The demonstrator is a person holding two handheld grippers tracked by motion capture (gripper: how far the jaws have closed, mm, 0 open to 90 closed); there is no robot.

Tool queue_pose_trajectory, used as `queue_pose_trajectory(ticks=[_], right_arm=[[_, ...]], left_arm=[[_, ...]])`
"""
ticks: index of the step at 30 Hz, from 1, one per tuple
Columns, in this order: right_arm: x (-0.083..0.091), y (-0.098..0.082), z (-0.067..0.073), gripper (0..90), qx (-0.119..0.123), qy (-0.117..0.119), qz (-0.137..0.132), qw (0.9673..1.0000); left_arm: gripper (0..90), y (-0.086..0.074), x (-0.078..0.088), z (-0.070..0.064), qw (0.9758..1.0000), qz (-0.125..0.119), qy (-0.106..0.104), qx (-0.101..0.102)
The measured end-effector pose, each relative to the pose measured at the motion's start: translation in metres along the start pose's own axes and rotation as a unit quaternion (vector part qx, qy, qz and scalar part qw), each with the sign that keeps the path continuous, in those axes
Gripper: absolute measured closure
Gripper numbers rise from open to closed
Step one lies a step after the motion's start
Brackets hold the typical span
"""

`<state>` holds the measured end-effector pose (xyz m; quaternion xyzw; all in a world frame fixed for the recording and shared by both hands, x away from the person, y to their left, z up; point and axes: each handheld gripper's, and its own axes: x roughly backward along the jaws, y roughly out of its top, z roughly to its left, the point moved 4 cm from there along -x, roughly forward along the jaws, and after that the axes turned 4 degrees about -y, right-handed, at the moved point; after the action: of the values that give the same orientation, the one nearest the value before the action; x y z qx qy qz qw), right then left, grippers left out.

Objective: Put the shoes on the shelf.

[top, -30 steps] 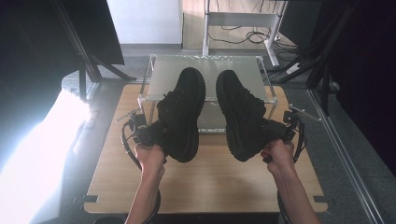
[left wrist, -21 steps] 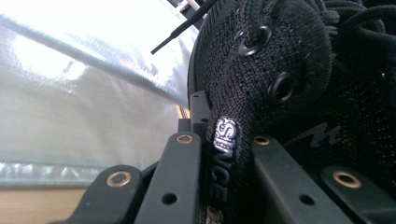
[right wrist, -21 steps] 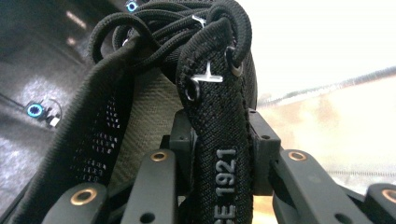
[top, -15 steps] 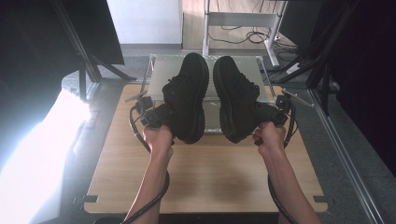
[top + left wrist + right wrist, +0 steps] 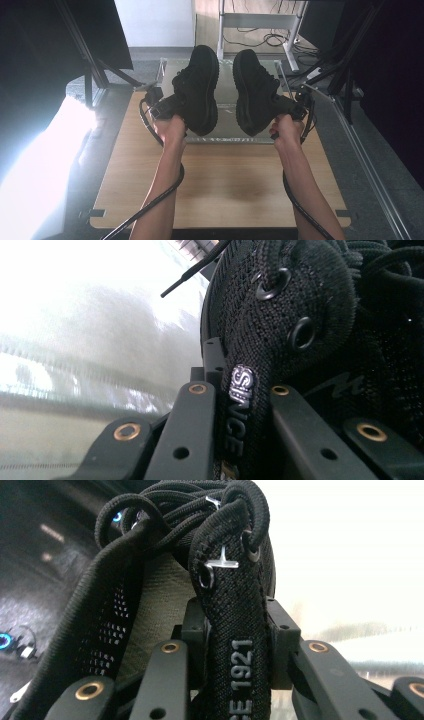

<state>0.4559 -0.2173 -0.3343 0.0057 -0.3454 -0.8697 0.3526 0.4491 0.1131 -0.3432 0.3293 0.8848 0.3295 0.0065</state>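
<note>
Left gripper [image 5: 240, 405] clamped on left shoe [image 5: 197, 87] collar, printed "SINCE". Right gripper [image 5: 235, 650] clamped on right shoe [image 5: 255, 92] collar strip reading "1921". Both black shoes held aloft, soles facing, above wooden table [image 5: 225, 185], before clear tray [image 5: 227, 137].

Two shoes hang side by side above the far half of the bench [image 5: 220, 185], soles turned toward each other with a gap between. The left shoe [image 5: 199, 90] sits in the left claw [image 5: 167, 107], the right shoe [image 5: 254, 92] in the right claw [image 5: 290, 107]. Below and behind them lies a tray [image 5: 225, 137] at the bench's far edge. Beyond it stands a desk frame [image 5: 260, 22] with cables on the floor.
</note>
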Motion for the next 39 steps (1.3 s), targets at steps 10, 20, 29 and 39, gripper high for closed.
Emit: queue_pose_trajectory(ticks=[10, 20, 29, 39], right_arm=[[-0.024, 0.021, 0.002, 69.4, 0.010, -0.026, -0.009, 0.9996], [-0.054, 0.031, -0.005, 69.0, 0.009, -0.054, -0.001, 0.9985], [-0.067, 0.034, -0.006, 68.9, 0.003, -0.065, 0.000, 0.9978], [-0.074, 0.037, -0.003, 68.4, 0.013, -0.075, -0.005, 0.9971]], left_arm=[[87.3, 0.017, -0.026, 0.002, 0.9997, 0.006, 0.019, 0.014], [87.2, 0.033, -0.046, -0.006, 0.9984, 0.010, 0.056, 0.000], [87.2, 0.037, -0.058, -0.004, 0.9963, 0.017, 0.085, 0.002], [82.6, 0.039, -0.067, -0.010, 0.9942, 0.026, 0.104, -0.007]])
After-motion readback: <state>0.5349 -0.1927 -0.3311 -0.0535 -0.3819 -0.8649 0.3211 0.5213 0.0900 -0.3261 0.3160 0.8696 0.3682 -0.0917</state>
